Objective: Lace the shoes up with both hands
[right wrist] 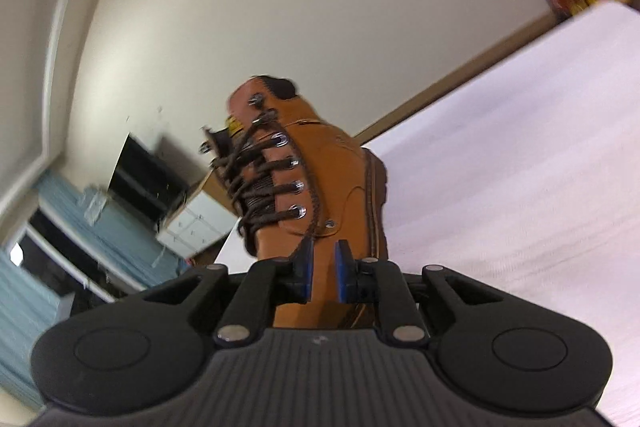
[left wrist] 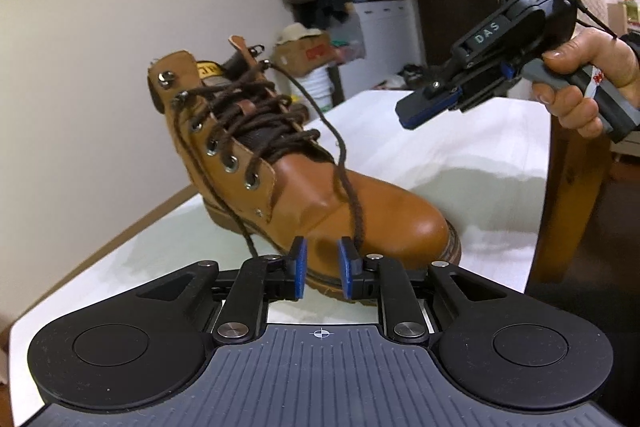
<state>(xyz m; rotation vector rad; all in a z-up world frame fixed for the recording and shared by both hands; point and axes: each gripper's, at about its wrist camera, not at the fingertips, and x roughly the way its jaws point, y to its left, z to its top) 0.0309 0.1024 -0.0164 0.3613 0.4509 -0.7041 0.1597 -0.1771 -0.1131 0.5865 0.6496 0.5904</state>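
White surface [left wrist: 460,163]: tan boot [left wrist: 340,203] laced in brown; both my grippers, left [left wrist: 322,273] and right [right wrist: 321,275], jaws apart, empty.

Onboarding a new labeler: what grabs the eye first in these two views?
The tan leather lace-up boot fills the middle of both views, standing on the white cloth-covered table. A loose dark brown lace trails from the top hooks down over its toe. In the left wrist view, the right claw hovers at upper right, held by a hand, while the left claw stands open at the toe.
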